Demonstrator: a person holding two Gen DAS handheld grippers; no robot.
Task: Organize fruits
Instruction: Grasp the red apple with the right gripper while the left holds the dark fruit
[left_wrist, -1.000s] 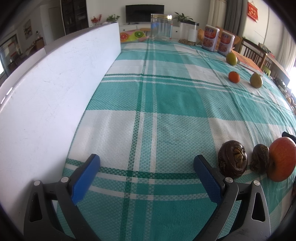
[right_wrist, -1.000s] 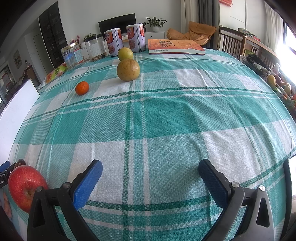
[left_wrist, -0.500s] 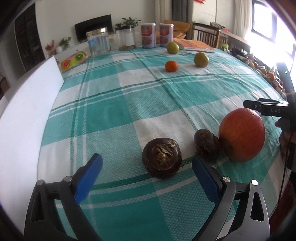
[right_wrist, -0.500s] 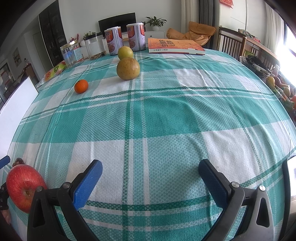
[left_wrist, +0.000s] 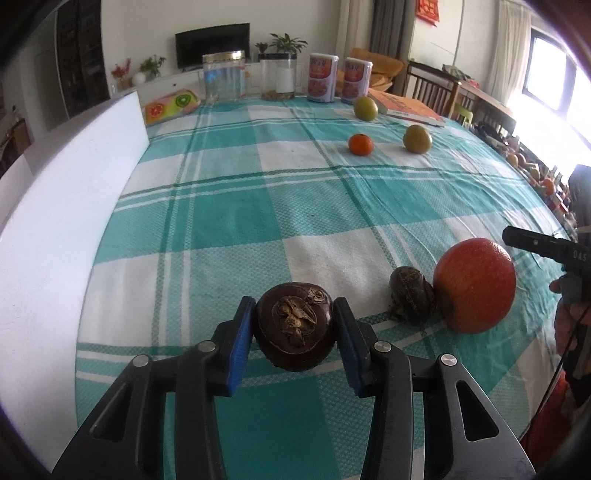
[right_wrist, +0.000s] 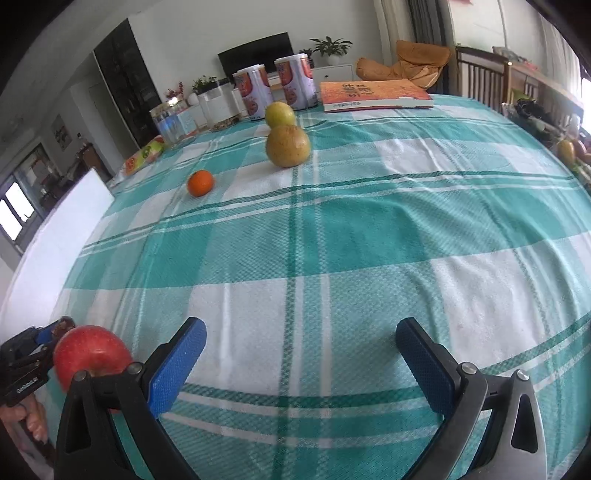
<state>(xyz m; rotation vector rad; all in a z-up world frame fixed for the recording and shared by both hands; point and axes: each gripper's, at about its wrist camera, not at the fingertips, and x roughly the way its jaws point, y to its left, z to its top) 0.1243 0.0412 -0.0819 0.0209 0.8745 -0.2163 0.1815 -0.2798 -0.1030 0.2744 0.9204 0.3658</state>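
Left gripper (left_wrist: 295, 332) clamped on a dark brown fruit (left_wrist: 294, 326), low over the tablecloth (left_wrist: 229, 218). Just right of it, a smaller dark fruit (left_wrist: 412, 295) touching a red apple (left_wrist: 474, 286). Far beyond, a tangerine (left_wrist: 361, 144) and two green-yellow fruits (left_wrist: 417, 139), ungathered. Right gripper (right_wrist: 301, 363) wide open, empty. Barely started, by the look. Destination unclear; lift off the cloth hard to judge.

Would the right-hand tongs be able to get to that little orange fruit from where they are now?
Probably yes. The right tongs stand open and empty, and only bare checked cloth lies between them and the small orange fruit, though it sits well ahead and leftward.
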